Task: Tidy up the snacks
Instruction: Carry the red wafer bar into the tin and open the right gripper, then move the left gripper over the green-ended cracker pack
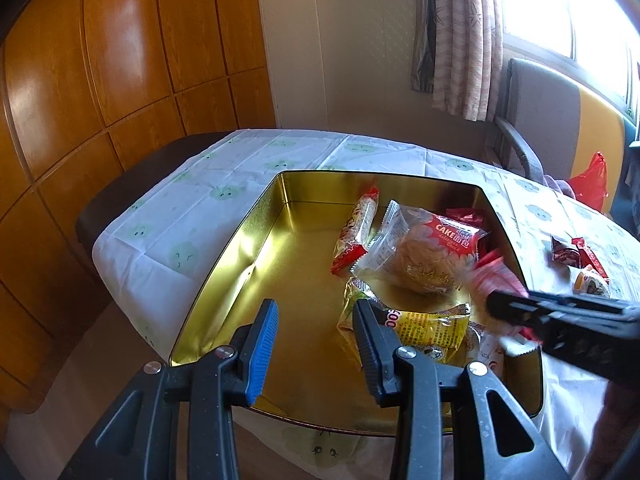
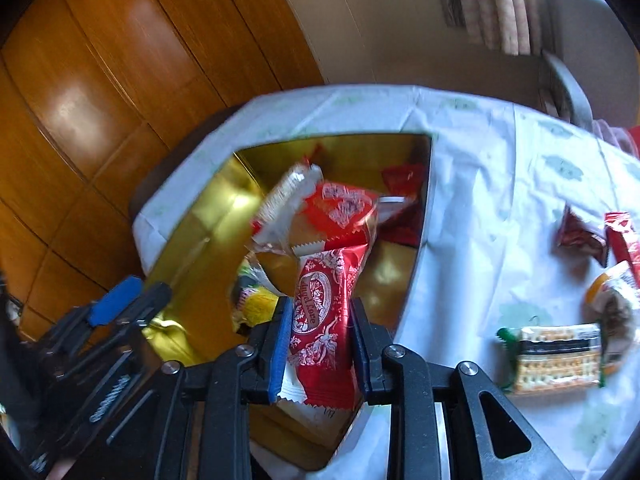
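Transfer of one snack into the gold tin (image 1: 256, 248) was the step in hand. The right gripper (image 2: 320, 344) was clamped on a red patterned wafer packet (image 2: 320, 320), its pads pressing the wrapper on both sides, and it held the packet above the near right part of the tin. The left-wrist view showed the same gripper (image 1: 560, 316) reaching in over the tin's right wall, though blur there made the packet hard to read.

The left gripper (image 1: 316, 344) stood over the near edge of the tin with its jaws apart and nothing between them. A yellow packet (image 1: 424, 328) lay in the tin just beyond its right finger; contact with it could not be judged.

Contents already in the tin included a cake packet (image 1: 424, 256), a long red-ended bar (image 1: 356, 236) and some dark red wrappers at the far right corner. Several snacks remained on the white tablecloth (image 2: 480, 208) to the right of the tin: a green-ended cracker packet (image 2: 556, 360), a round snack (image 2: 612, 300) beside it, and red wrappers (image 2: 584, 236) farther off. The task appeared roughly half done.

The next move, in my judgement, called for lowering the packet onto a bare patch of the gold floor, parting the jaws, and withdrawing without dragging neighbouring wrappers. The left gripper would need to stay clear of that path.
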{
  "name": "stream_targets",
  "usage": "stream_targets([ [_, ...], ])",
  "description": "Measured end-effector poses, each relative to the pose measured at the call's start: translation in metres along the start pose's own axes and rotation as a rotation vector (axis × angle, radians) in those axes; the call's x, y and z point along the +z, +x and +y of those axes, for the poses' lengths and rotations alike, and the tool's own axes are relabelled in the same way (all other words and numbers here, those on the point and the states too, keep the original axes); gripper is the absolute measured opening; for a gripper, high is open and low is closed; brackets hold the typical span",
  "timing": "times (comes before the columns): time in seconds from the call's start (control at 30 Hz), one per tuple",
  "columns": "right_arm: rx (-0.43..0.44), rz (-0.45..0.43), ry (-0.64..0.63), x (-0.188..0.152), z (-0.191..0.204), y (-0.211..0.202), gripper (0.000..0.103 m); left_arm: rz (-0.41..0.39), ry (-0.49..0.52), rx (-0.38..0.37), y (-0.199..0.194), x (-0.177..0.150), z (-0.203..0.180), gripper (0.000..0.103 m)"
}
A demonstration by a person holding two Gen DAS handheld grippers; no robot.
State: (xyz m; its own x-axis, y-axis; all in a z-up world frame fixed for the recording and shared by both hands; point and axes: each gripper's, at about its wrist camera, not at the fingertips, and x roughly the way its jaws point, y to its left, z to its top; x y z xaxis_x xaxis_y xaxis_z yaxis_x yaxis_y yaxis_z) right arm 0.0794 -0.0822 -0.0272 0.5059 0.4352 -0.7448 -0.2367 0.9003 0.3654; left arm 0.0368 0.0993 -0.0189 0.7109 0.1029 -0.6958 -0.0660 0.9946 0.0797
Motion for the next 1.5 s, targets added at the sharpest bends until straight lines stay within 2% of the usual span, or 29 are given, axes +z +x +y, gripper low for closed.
stream_targets([
  [0.1, -0.019, 0.019, -0.003, -0.004, -0.001, 0.013, 0.029, 0.006, -0.002, -0.002, 0.002, -0.001, 0.0, 0.039],
  [0.27, -0.019, -0.016, -0.029, -0.008, 0.002, 0.009, 0.03, 0.01, 0.0, 0.0, 0.003, -0.002, 0.0, 0.039],
  [0.53, -0.028, -0.1, -0.042, -0.015, 0.0, -0.021, 0.03, 0.002, 0.017, -0.007, -0.002, -0.002, -0.006, 0.039],
  [0.73, -0.066, -0.156, -0.033, -0.018, -0.006, -0.044, 0.038, -0.007, 0.038, -0.021, -0.007, -0.002, -0.014, 0.039],
  [0.87, -0.097, -0.192, -0.014, -0.023, -0.017, -0.06, 0.046, -0.011, 0.061, -0.033, -0.01, -0.002, -0.02, 0.039],
  [1.5, -0.249, -0.236, 0.139, -0.048, -0.09, -0.094, 0.049, -0.031, 0.189, -0.092, -0.024, -0.001, -0.061, 0.039],
])
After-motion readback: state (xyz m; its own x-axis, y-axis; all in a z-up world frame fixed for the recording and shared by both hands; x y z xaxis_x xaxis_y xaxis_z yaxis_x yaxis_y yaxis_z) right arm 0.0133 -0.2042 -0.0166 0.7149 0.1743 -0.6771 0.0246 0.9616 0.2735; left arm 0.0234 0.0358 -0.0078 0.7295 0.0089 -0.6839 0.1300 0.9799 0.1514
